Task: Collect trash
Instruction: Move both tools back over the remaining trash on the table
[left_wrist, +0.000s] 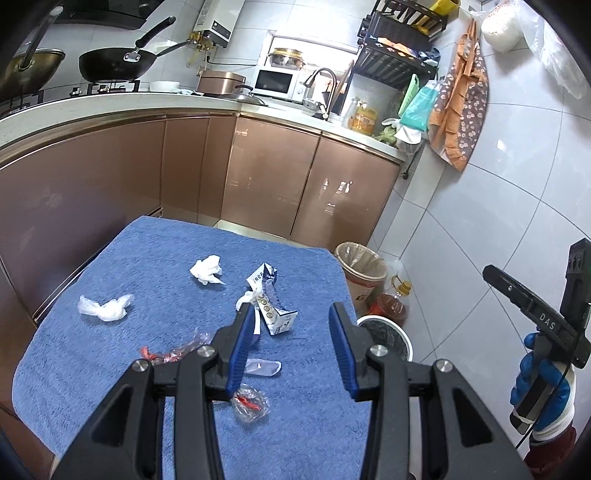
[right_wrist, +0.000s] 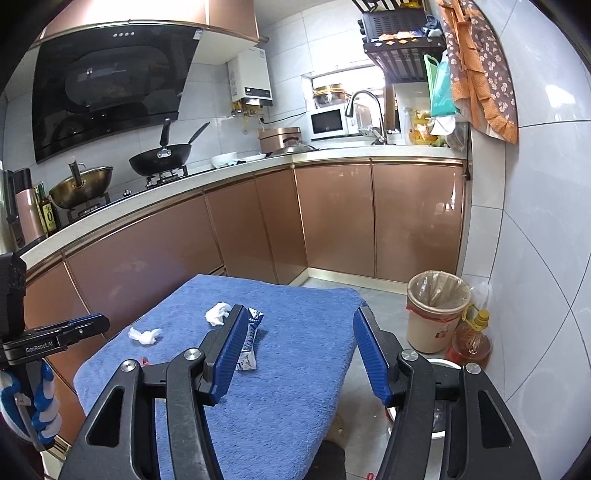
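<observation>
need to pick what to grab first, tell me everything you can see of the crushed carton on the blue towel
The crushed carton is a small drink box, white with dark blue print and a row of round gold marks. It looks like thin coated card, flattened, creased and twisted, one torn end pointing up. It lies near the middle of the blue towel, towards the bin side. A bit of white paper sits against its left edge. No fingers touch it.

An L-shaped white countertop (right_wrist: 258, 168) is carried on copper-coloured cabinets (right_wrist: 369, 221), pale tiled walls (right_wrist: 535, 221) and floor are seen, and daylight possibly enters behind the microwave (right_wrist: 328, 123).
</observation>
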